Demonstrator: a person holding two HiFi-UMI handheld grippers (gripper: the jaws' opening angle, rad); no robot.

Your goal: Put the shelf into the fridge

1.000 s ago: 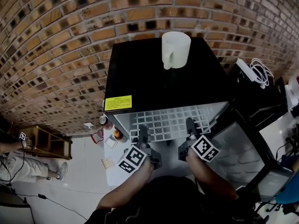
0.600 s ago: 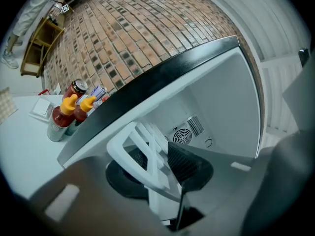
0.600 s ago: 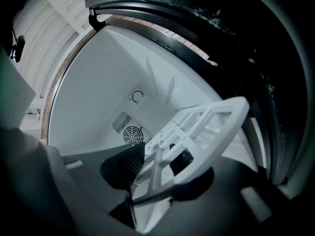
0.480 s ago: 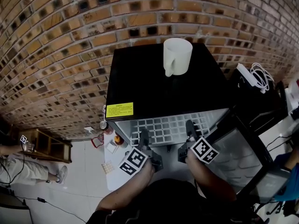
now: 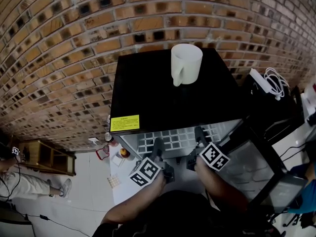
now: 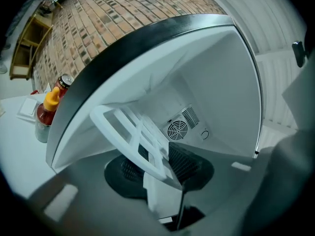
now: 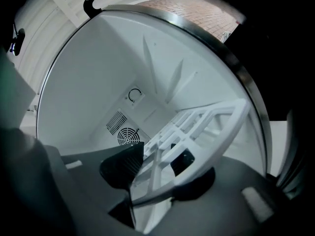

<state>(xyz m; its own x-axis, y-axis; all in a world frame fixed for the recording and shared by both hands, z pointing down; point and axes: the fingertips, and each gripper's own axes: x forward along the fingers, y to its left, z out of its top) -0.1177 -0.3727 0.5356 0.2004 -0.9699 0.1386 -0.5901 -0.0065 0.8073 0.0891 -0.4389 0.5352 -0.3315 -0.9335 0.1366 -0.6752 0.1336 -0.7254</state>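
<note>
Two grippers at lower centre, left gripper [image 5: 158,144] and right gripper [image 5: 199,133], both with jaws opening and the white grid shelf [image 5: 180,138] between them. The shelf sits partly inside the open fridge [image 5: 158,93], mid-frame.

- Your shelf [image 5: 173,139] looks like white moulded plastic: smooth bars, mostly matt.
- The fridge [image 5: 158,93] has a glossy black top, really slick-looking. Inside, the liner is smooth white plastic with a soft sheen, and the band round the opening is dark and shiny.
- The mug [image 5: 185,63] is off-white and matt. Can't tell you if it's plastic or ceramic.
- The yellow sticker [image 5: 124,123] looks like flat printed paper or film.
- The brick wall [image 5: 59,58] is rough and matt, with sunken mortar lines.
- The low rack [image 5: 47,157] on the floor looks like plain wood.
</note>
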